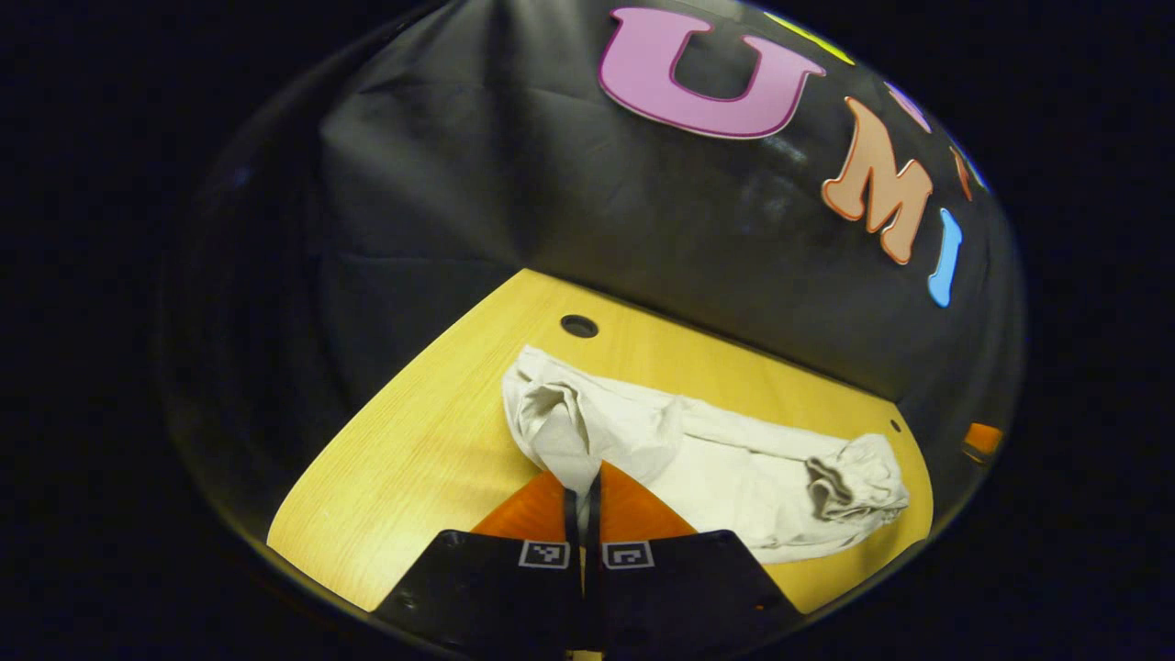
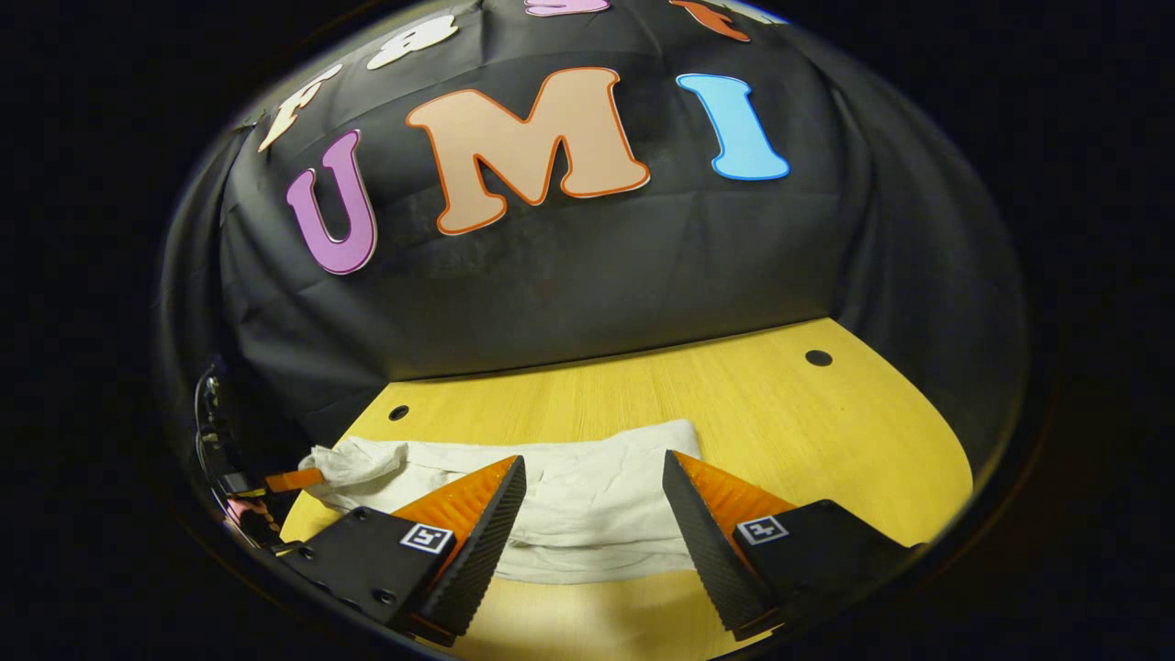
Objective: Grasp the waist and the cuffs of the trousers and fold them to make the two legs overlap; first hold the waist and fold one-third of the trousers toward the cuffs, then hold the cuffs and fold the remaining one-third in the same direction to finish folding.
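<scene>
Wooden table (image 2: 826, 431), black cloth wall behind, one pair of pale trousers (image 1: 716, 459) lying in a long band across it. Left gripper (image 1: 584, 500): clenched on a bunched end of the cloth; right gripper (image 2: 595, 514): released, jaws wide, poised over the near edge of the flat end. Legs appear overlapped already; both one-third folds judged outstanding.
</scene>
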`<state>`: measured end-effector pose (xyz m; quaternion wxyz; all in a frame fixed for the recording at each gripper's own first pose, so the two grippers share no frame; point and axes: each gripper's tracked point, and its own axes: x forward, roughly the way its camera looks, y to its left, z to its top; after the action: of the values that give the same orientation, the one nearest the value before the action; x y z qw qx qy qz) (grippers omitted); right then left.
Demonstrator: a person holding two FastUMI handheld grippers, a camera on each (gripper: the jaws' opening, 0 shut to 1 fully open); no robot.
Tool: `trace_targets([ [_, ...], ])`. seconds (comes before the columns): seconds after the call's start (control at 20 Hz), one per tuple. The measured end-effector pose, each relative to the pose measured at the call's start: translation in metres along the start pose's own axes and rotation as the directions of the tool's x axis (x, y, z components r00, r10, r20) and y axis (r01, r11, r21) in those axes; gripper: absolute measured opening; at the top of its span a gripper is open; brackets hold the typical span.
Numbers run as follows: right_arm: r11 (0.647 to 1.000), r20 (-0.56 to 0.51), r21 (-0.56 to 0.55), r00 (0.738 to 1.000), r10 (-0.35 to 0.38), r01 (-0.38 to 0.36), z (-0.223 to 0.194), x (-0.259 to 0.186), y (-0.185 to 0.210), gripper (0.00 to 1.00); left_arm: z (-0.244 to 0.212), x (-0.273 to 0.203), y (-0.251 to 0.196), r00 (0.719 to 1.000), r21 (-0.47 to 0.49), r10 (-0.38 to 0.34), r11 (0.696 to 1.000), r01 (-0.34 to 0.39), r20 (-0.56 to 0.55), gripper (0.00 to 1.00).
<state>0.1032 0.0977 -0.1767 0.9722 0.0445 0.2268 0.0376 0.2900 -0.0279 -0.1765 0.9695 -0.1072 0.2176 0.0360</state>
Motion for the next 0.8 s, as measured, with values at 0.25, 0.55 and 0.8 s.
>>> trace_targets([
  [0.25,1.0,0.014,-0.023,1.0,-0.019,0.019,0.012,-0.018,-0.032,0.97,0.036,-0.007,-0.114,0.985,0.063,-0.164,0.985,0.16,0.059,0.0],
  [0.55,0.999,0.014,-0.037,0.999,-0.03,0.031,0.012,-0.038,-0.078,0.97,0.047,-0.018,-0.252,0.936,0.121,-0.347,0.933,0.339,0.06,0.0],
  [0.8,0.998,-0.011,-0.04,0.999,-0.044,0.043,0.003,-0.035,-0.114,0.96,0.037,-0.022,-0.367,0.879,0.211,-0.475,0.863,0.459,0.031,0.0],
])
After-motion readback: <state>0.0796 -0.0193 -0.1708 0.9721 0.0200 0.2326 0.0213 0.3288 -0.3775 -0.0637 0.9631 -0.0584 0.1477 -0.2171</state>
